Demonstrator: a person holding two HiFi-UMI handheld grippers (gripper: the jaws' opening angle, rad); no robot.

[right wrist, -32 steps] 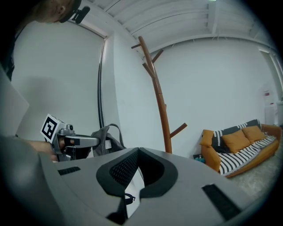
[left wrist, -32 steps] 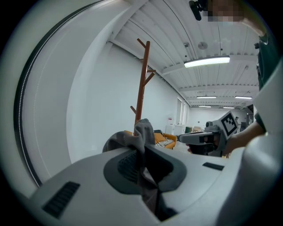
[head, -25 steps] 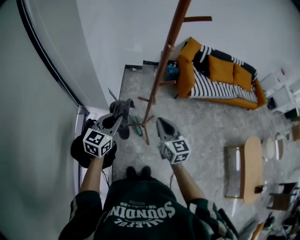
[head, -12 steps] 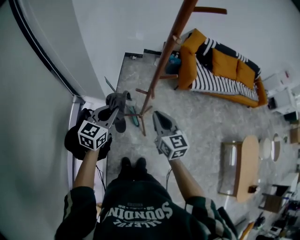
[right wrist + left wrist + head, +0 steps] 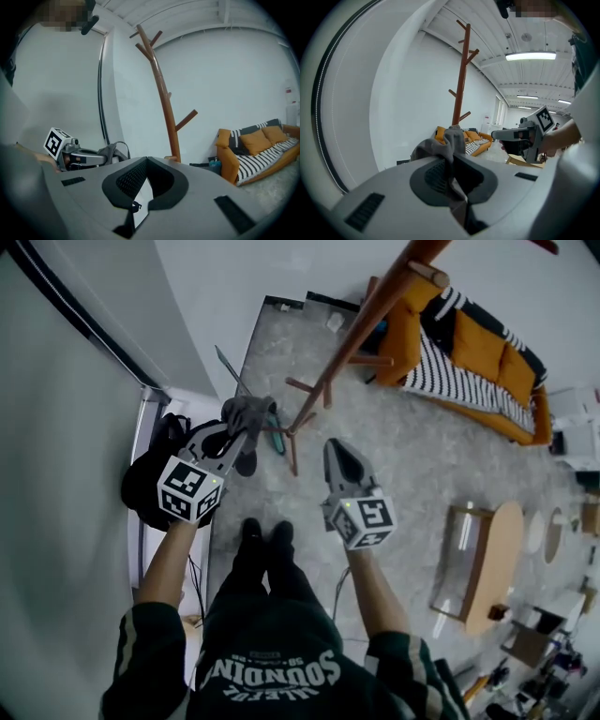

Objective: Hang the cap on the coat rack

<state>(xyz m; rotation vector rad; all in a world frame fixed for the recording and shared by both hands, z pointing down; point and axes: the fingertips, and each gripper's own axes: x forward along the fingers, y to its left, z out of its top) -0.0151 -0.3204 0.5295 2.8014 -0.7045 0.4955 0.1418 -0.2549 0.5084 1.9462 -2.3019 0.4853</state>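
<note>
One cap [image 5: 247, 412], one coat rack [image 5: 367, 326], one sofa [image 5: 472, 354], two tools [image 5: 241, 439] [image 5: 333, 446], and seemingly one low table [image 5: 494, 561].

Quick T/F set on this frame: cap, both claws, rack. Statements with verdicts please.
1. The left claw is shut on the cap. True.
2. The cap hangs on a peg of the coat rack. False: it is in the left claw, apart from the rack.
3. The right claw grips a second cap. False: it is shut with nothing in it.
4. An orange sofa stands beyond the coat rack. True.
5. The coat rack lies flat on the floor. False: it stands upright.
</note>
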